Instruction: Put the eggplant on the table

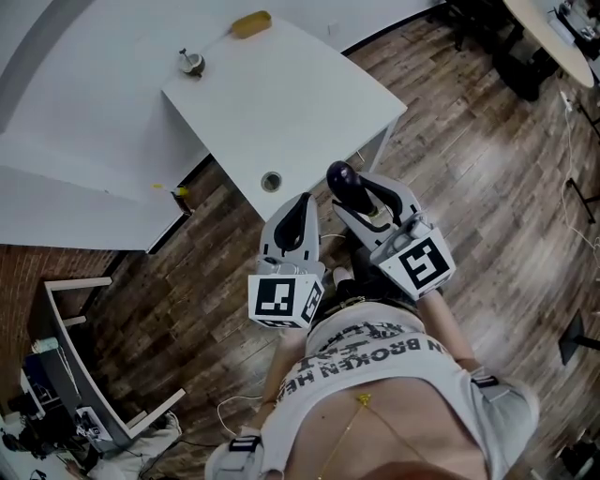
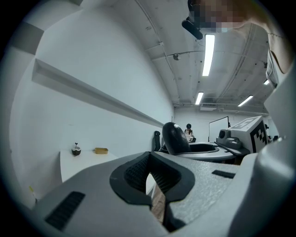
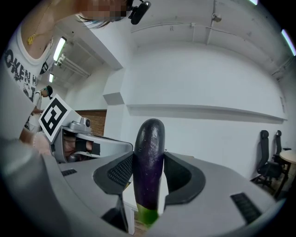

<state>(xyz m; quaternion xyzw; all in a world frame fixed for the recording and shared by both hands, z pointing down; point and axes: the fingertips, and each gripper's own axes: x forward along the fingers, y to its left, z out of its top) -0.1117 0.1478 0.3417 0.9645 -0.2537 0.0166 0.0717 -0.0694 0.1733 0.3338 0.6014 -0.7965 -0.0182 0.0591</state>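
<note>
1. The eggplant (image 3: 149, 162) is clamped between the pads of the right gripper (image 3: 149, 178). It is held upright, with its dark purple rounded end raised above the jaws and its green stem end pointing down.
2. In the head view the eggplant (image 1: 341, 178) is seen at the tip of the right gripper (image 1: 356, 195), just beside the near edge of the white table (image 1: 281, 103) and not resting on it.
3. The jaws of the left gripper (image 2: 150, 178) are drawn together, with only a thin slit left between the pads – nothing is held there.
4. In the head view the left gripper (image 1: 302, 211) is placed at 9 o'clock of the right one, close alongside it, and both are pointed toward the table at 12 o'clock.
5. A marker cube is carried at the back of each gripper – the left cube (image 1: 284, 298) and the right cube (image 1: 424, 264).
6. On the table, a coconut (image 1: 191, 63) is set at 11 o'clock from the grippers, near the far edge.
7. A yellow object (image 1: 251, 23) is placed at the far corner, at 2 o'clock of the coconut.
8. A small round ring (image 1: 271, 181) is seen near the table's near corner, at 11 o'clock of the left gripper's tip.
9. The wooden floor (image 1: 487, 187) is visible under the grippers and at 3 o'clock of the table.
</note>
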